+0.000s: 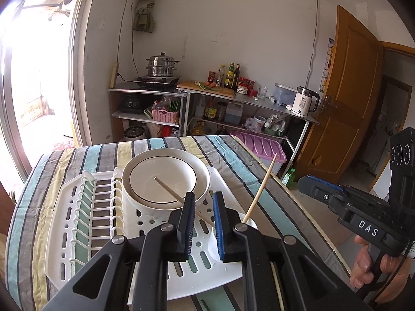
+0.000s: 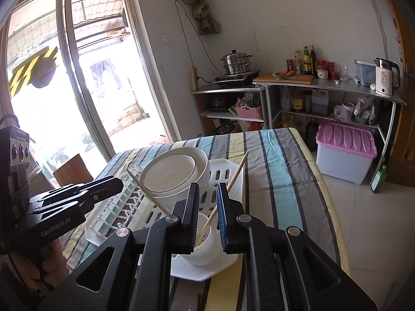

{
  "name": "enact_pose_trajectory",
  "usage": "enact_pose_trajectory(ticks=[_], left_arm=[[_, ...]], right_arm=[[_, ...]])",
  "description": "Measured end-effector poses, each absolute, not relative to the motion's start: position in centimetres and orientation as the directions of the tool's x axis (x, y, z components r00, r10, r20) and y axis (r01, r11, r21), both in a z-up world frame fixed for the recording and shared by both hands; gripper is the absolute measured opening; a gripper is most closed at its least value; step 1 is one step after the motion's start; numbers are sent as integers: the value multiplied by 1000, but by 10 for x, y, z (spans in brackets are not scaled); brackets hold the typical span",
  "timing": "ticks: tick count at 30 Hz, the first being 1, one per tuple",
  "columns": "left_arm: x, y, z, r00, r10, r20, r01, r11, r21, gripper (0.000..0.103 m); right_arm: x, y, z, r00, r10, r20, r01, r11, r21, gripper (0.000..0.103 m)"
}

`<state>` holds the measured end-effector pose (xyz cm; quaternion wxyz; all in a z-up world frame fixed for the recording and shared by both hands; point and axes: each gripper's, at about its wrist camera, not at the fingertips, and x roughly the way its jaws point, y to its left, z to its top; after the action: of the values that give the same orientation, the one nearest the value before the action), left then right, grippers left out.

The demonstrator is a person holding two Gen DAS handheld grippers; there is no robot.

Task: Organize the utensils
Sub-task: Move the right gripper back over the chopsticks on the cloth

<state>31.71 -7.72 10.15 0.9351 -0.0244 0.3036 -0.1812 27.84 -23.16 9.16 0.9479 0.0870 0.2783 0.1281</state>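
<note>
A white rack sits on a table with a striped cloth. A white bowl stands in the rack. One chopstick lies slanted, its tip inside the bowl. A second chopstick stands tilted in the white cup at the corner of the rack.

The left gripper hangs over the rack, just in front of the bowl. Its jaws are a little apart and hold nothing; the first chopstick passes under them. The right gripper hangs over the cup. Its jaws are a little apart too. The second chopstick shows in the gap, but the pads do not press it.
</note>
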Motion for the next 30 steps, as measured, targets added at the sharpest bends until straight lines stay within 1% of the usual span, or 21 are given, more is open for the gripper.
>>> enact_pose_trajectory(ticks=[6, 11, 19, 23, 30], left_arm=[[273, -67, 110, 773, -347, -531, 331, 935, -129, 13], [224, -55, 105, 781, -331, -529, 320, 940, -116, 13], [149, -37, 72, 764, -320, -560, 311, 943, -116, 13], [122, -34, 55, 759, -300, -578, 289, 951, -114, 13], [98, -26, 38, 748, -284, -601, 254, 958, -135, 14]], right_arm=[[242, -232, 95, 824, 302, -479, -216, 950, 227, 14], [201, -227, 91, 831, 307, -463, -234, 950, 209, 14], [141, -215, 73, 825, 311, -473, -269, 950, 156, 14], [117, -216, 61, 817, 313, -485, -272, 950, 154, 14], [91, -214, 46, 812, 296, -503, -269, 955, 128, 14]])
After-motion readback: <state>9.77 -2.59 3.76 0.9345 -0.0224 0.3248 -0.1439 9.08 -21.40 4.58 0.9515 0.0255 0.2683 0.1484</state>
